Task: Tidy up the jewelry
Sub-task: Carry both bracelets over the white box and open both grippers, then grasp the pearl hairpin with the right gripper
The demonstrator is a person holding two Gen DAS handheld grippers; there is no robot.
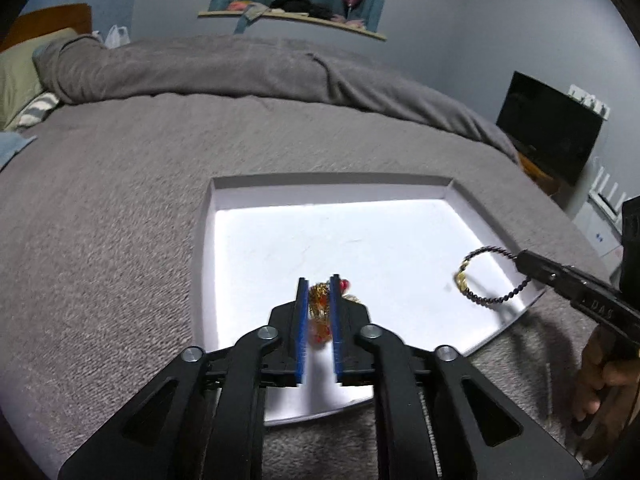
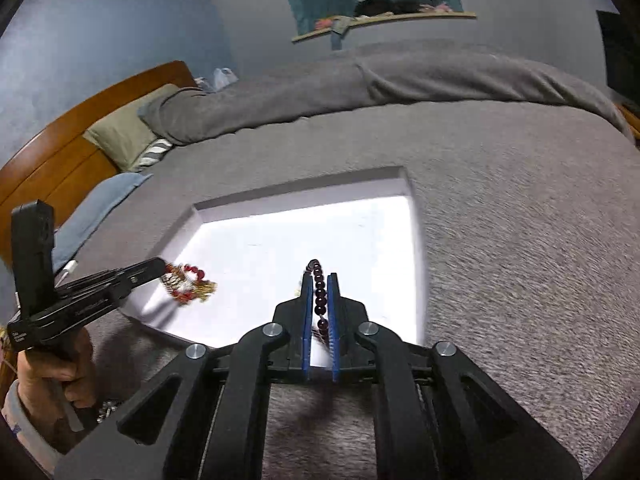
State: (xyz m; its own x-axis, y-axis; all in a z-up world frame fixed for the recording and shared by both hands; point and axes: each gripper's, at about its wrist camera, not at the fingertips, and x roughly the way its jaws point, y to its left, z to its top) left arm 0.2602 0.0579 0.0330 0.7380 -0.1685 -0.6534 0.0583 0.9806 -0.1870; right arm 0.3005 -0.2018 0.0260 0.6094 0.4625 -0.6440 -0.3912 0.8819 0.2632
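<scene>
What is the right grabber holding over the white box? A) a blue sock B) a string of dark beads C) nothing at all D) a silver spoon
B: the right gripper is pinching a dark beaded bracelet, whose loop hangs over the white tray.

The gold and red jewelry piece (image 1: 320,312) is partly hidden between the blue pads (image 1: 303,328) of the left gripper (image 1: 319,284) at 6 o'clock, and motion blur smears it, so its form cannot be told. In the right wrist view it hangs blurred at 9 o'clock. The dark bead bracelet (image 2: 320,296) is partly hidden within the right gripper (image 2: 320,278), its lower beads smeared. The white tray (image 1: 452,192) loses its near rim behind the gripper body. The person's hand (image 1: 608,376) is cut off at 4 o'clock. Items on the far shelf (image 1: 292,16) at 12 o'clock are too small to identify.
</scene>
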